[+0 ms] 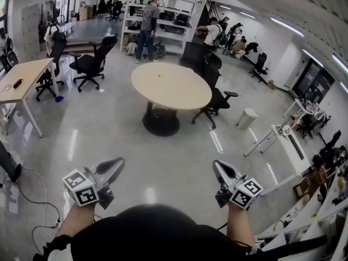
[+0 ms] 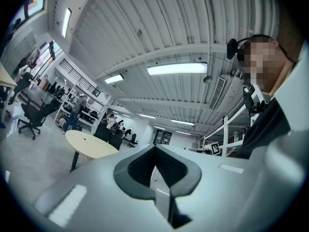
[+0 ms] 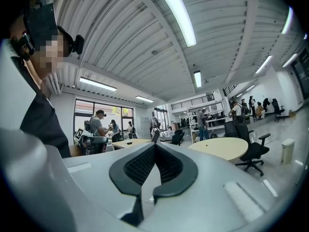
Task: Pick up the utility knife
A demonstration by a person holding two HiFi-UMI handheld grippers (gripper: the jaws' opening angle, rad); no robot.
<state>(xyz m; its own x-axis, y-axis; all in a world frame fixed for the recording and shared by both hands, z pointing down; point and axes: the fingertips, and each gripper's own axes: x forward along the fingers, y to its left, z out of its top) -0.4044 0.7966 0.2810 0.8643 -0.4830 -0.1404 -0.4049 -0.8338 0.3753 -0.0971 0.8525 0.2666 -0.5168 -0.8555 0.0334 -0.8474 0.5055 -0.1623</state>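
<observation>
Jaws of your left gripper (image 2: 155, 148) are pressed together with nothing between them. Your right gripper (image 3: 155, 145) is the same: jaws closed, empty. You hold both out roughly level over the shiny floor (image 1: 114, 129), touching nothing, well apart from the round tabletop (image 1: 187, 99) ahead. You can't make out the utility knife from here. One tiny speck (image 1: 159, 75) sits just off the tabletop's middle, too small to identify.
</observation>
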